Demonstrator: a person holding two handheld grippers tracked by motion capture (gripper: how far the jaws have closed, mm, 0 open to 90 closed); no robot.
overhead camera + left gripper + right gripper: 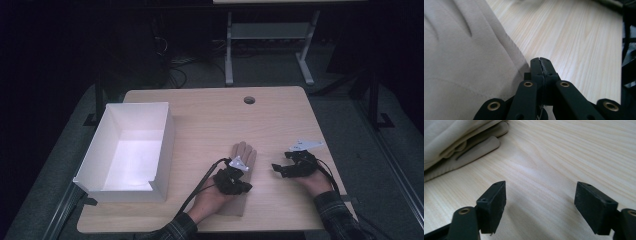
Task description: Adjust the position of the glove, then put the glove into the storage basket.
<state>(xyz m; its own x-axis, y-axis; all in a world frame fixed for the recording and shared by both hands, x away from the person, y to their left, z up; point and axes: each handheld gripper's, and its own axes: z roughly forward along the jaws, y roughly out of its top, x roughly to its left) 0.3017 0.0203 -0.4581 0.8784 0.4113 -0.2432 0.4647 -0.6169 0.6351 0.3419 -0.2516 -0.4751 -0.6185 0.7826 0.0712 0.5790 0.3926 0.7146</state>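
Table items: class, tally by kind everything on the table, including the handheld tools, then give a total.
Glove: 1
White box: 1
Tools: 2, left tool and right tool
Total: 4

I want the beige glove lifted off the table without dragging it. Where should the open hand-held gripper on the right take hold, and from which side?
Probably the long side edge of the glove that faces the right hand-held gripper. The glove lies flat on the table, fingers pointing away from the person, so come in low from its right and pinch that thin edge between the open jaws.
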